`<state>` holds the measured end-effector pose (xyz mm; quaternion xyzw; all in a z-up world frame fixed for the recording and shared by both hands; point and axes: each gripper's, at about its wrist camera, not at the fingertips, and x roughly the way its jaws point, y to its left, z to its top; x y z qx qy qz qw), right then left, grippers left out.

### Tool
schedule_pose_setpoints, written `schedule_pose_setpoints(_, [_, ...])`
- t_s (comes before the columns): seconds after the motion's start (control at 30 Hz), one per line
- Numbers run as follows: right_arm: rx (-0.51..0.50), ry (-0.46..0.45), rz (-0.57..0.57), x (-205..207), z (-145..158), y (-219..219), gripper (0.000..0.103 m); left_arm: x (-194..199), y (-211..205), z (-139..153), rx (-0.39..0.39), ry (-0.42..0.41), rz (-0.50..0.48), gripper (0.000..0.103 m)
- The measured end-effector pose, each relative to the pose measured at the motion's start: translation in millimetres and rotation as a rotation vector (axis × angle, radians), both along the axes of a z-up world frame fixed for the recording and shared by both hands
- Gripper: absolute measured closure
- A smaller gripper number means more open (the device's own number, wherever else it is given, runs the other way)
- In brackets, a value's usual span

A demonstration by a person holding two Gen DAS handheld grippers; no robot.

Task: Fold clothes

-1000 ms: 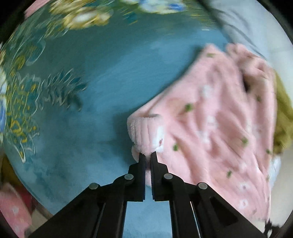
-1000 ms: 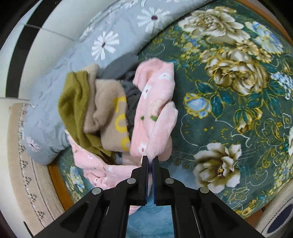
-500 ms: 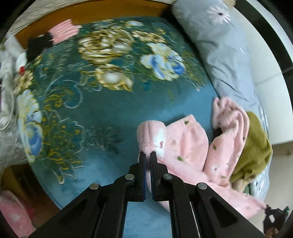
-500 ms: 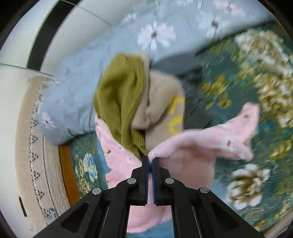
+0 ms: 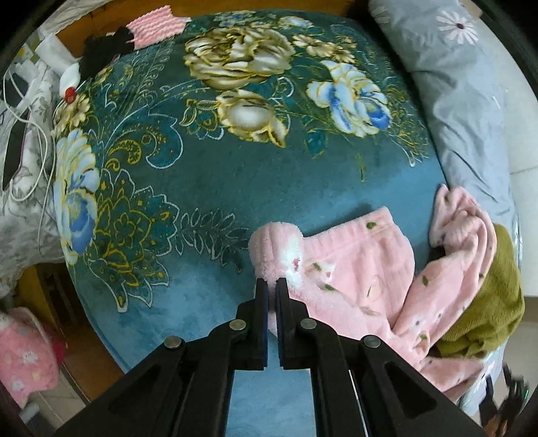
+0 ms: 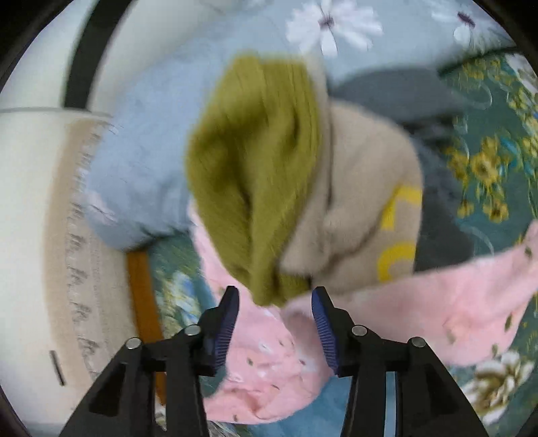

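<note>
Pink fleece garment (image 5: 363,269) spread on the teal floral blanket (image 5: 235,174) of the bed, at the lower right of the left wrist view, cuff (image 5: 277,248) bunched at the near end. Left gripper (image 5: 272,285) pinched narrow on that cuff, fingers (image 5: 261,295) nearly touching with pink pile squeezed between them. Olive knit (image 5: 487,302) heaped just right of the pink fabric, partly over it. Grey daisy-print duvet (image 5: 470,101) along the far right edge. Black cloth (image 5: 101,53) and a pink-striped piece (image 5: 154,27) at the blanket's far left corner; white cables (image 5: 30,111) at the left.

Right wrist view, blurred by motion: right gripper (image 6: 275,302) spread wide, blue-padded fingers (image 6: 228,319) holding nothing, hovering over the pile. Olive knit (image 6: 255,174) draped on a beige garment with yellow letters (image 6: 363,208), dark grey cloth (image 6: 396,97) behind. Pink fleece garment (image 6: 437,309) stretched across below the pile and under the fingers, lying on the blanket (image 6: 497,188). Duvet (image 6: 141,161) to the left.
</note>
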<state>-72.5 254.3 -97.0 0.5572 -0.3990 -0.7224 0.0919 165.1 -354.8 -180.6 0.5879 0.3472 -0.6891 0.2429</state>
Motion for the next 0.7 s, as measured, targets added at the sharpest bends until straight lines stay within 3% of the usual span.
schedule_pose_setpoints(0.1, [0.048, 0.009, -0.192, 37.6, -0.7, 74.1, 0.045, -10.7, 2.6, -2.9, -0.016, -0.025, -0.008, 0.099])
schedule_pose_setpoints(0.2, [0.14, -0.137, -0.353, 86.5, -31.7, 132.4, 0.045, -21.0, 7.4, -5.6, -0.034, -0.05, -0.028, 0.099])
schedule_pose_setpoints(0.23, [0.126, -0.192, -0.404, 105.9, -47.0, 142.9, 0.045, -24.5, 9.9, -6.9, -0.036, -0.056, -0.032, 0.099])
schedule_pose_setpoints(0.4, [-0.054, -0.427, -0.631, 197.3, -128.4, 163.1, 0.044, -38.7, 25.1, -7.8, -0.051, -0.079, -0.062, 0.099])
schedule_pose_setpoints(0.5, [-0.141, -0.471, -0.675, 207.7, -161.5, 148.0, 0.044, -46.6, 35.0, -2.2, -0.07, -0.081, -0.09, 0.099])
schedule_pose_setpoints(0.6, [-0.169, -0.46, -0.694, 198.8, -173.2, 139.5, 0.044, -50.0, 41.2, 6.8, -0.077, -0.066, -0.109, 0.099])
schedule_pose_setpoints(0.63, [-0.169, -0.449, -0.7, 194.2, -173.3, 137.1, 0.049, -49.9, 42.5, 9.4, -0.08, -0.062, -0.113, 0.099])
schedule_pose_setpoints(0.7, [-0.153, -0.436, -0.713, 187.5, -169.2, 135.0, 0.071, -48.3, 44.7, 14.1, -0.087, -0.057, -0.12, 0.099])
